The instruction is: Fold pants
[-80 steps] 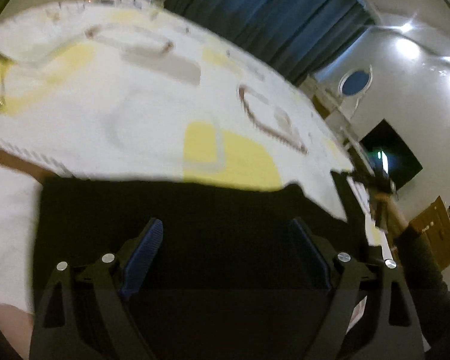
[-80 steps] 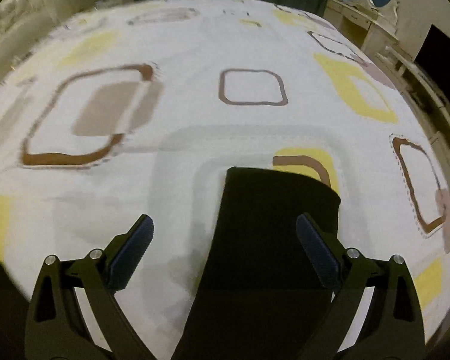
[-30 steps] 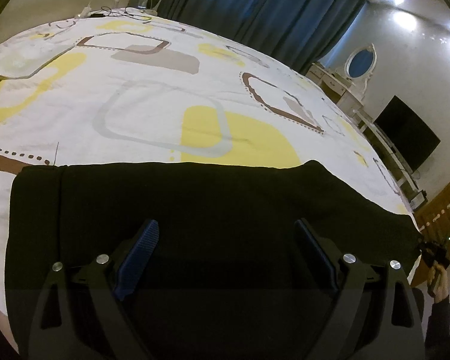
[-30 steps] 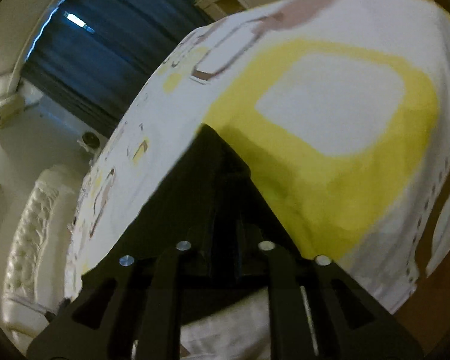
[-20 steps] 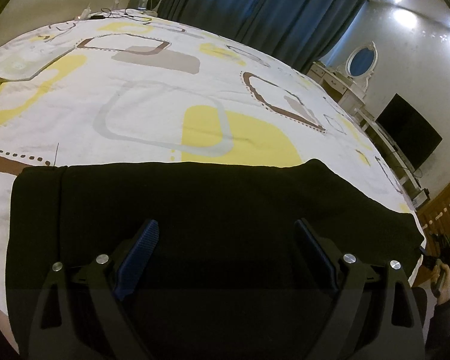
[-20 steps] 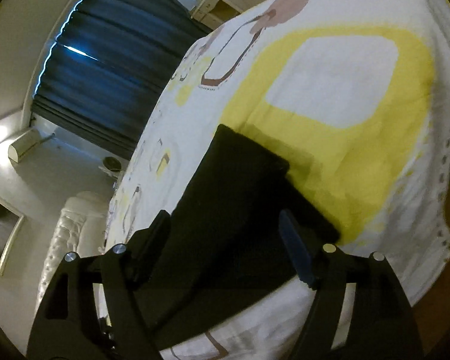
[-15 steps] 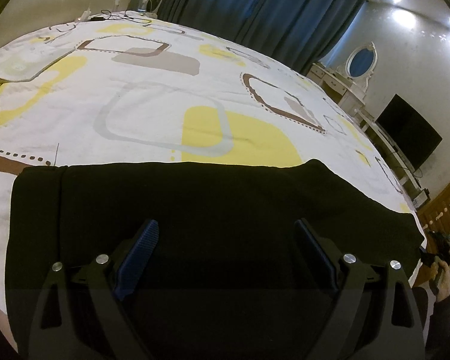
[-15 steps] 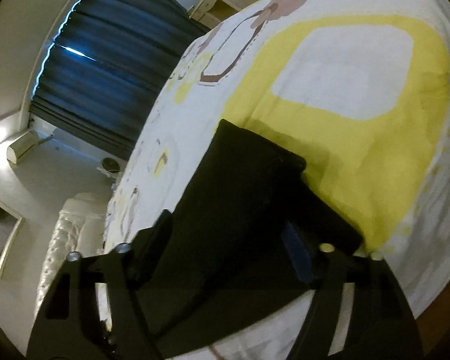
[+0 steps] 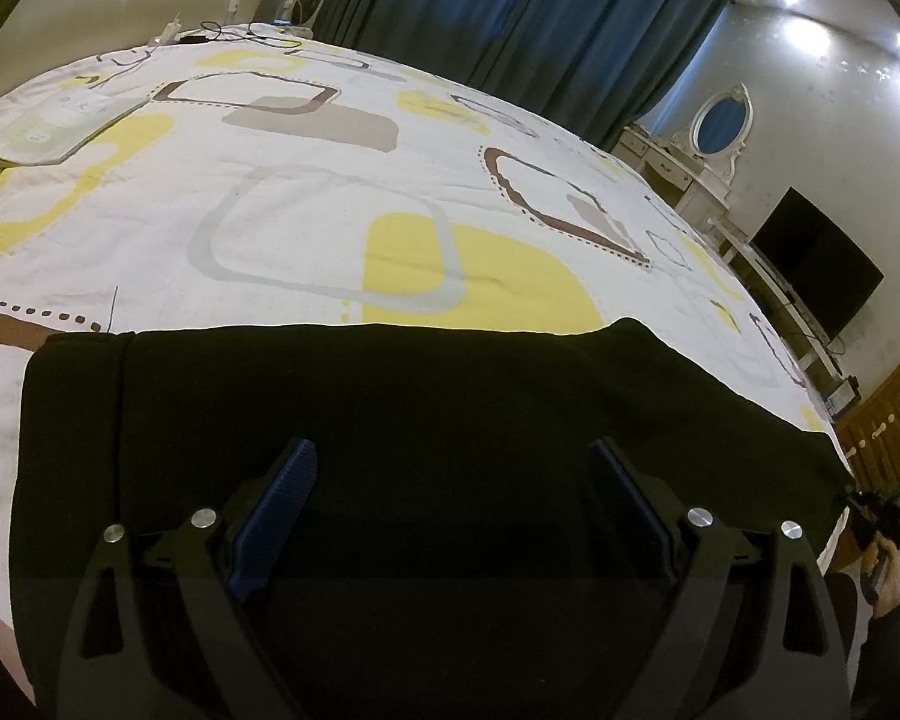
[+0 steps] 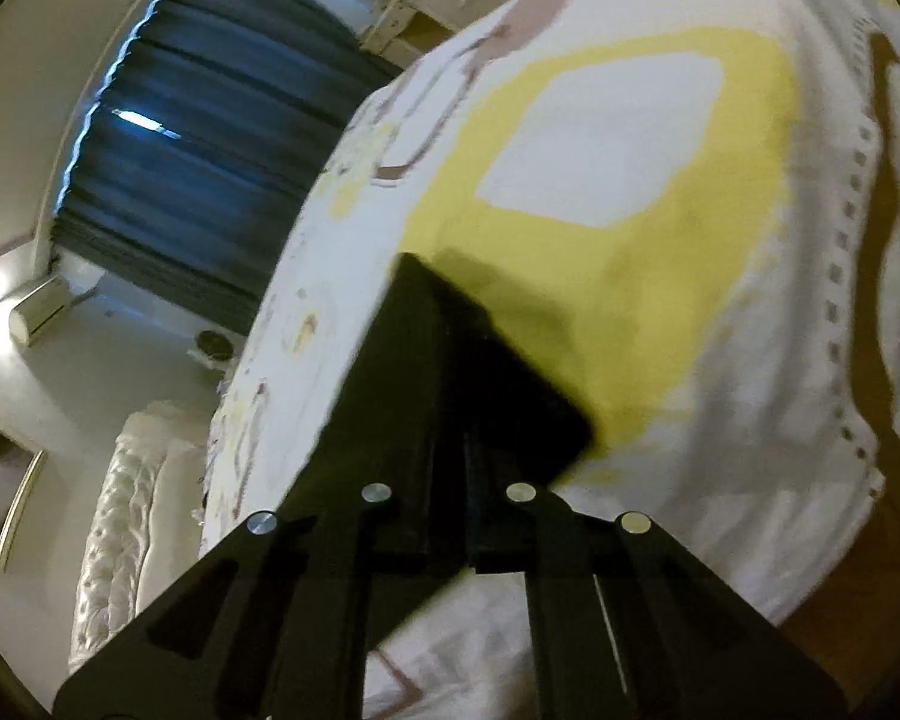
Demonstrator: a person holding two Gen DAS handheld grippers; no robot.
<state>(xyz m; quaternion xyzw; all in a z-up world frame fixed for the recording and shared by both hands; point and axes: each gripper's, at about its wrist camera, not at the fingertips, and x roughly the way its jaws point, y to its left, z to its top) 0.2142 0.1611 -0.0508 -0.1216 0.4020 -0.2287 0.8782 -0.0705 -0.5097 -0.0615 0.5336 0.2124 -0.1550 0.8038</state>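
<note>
Pants (image 9: 426, 420) lie flat on bedspread (image 9: 306, 222) — left gripper (image 9: 450, 510) spread wide, right gripper (image 10: 450, 420) seemingly pinching their end.

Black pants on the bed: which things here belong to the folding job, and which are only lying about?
For the job:
- black pants
- right gripper, shut on the pants' end
- left gripper, open over them

Lying about:
- bedspread
- cables
- television
- curtains
</note>
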